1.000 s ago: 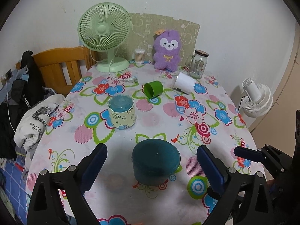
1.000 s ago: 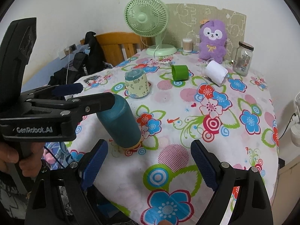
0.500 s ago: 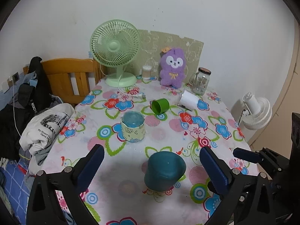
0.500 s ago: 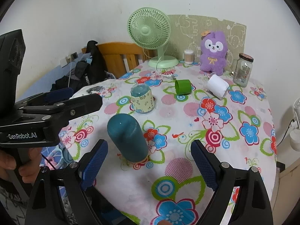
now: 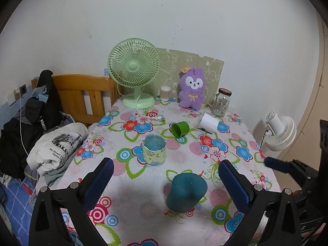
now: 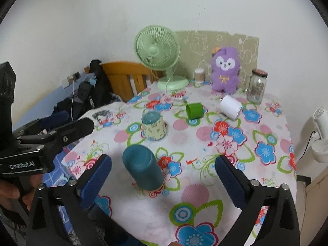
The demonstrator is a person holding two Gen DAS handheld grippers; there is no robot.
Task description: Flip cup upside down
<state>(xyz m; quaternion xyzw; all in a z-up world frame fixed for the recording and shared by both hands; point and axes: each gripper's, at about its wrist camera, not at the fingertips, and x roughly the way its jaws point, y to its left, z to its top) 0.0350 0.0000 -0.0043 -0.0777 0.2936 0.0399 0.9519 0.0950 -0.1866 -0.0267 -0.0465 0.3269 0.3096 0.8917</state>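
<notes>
Both grippers have been drawn back from the teal cup, which is seen mouth-down at lower centre on the floral tablecloth. Left gripper and right gripper are held level, jaws spread, nothing gripped.

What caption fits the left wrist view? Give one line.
Dark teal plastic cup standing upside down on the floral tablecloth, between the open left tool fingers.
</notes>
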